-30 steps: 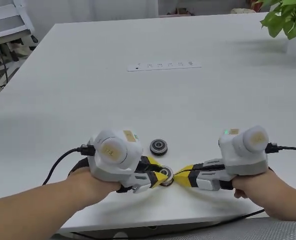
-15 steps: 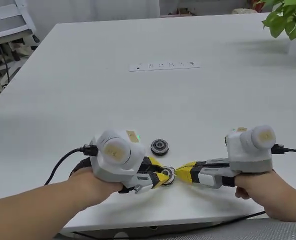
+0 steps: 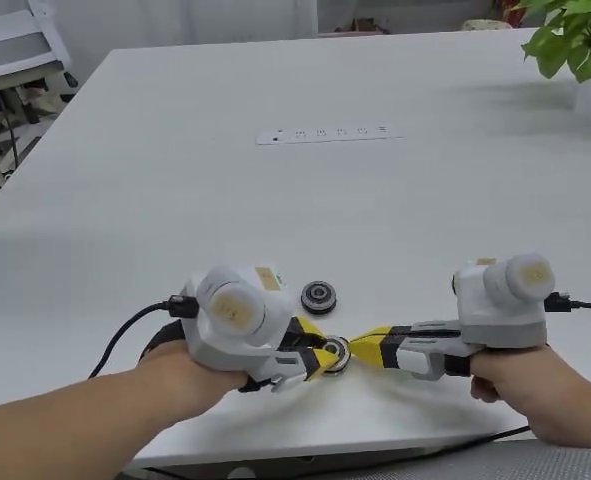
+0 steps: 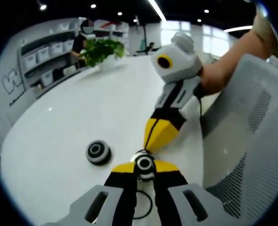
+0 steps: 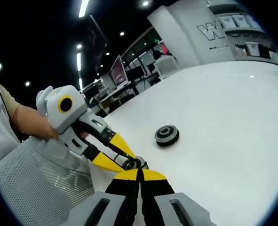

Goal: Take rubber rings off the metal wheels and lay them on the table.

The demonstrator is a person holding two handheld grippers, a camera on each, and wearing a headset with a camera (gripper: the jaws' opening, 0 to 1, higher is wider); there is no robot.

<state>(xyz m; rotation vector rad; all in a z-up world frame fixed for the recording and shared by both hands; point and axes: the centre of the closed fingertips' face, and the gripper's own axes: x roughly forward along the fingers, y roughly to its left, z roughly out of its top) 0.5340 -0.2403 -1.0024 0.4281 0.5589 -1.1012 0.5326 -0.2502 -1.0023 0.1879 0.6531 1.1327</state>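
A small metal wheel (image 3: pixel 333 352) with a dark rubber ring is clamped between the yellow jaws of my left gripper (image 3: pixel 320 356), just above the table's near edge. The same wheel (image 4: pixel 144 165) sits at the jaw tips in the left gripper view. My right gripper (image 3: pixel 359 348) comes in from the right, jaws shut, its tips against the wheel's rim (image 5: pixel 133 164). Whether they pinch the ring I cannot tell. A second ringed wheel (image 3: pixel 318 295) lies flat on the table just behind. A thin black loop (image 4: pixel 142 206) lies on the table under my left gripper.
The white table (image 3: pixel 275 200) stretches far back, with a flush socket strip (image 3: pixel 322 133) in its middle. A potted plant (image 3: pixel 570 35) stands at the far right corner. A grey mesh chair back (image 4: pixel 251 141) is close by the near table edge.
The right gripper's body has shifted slightly right and its jaws have levelled out. Both sets of tips stay at the held wheel. The left gripper has sunk a little.
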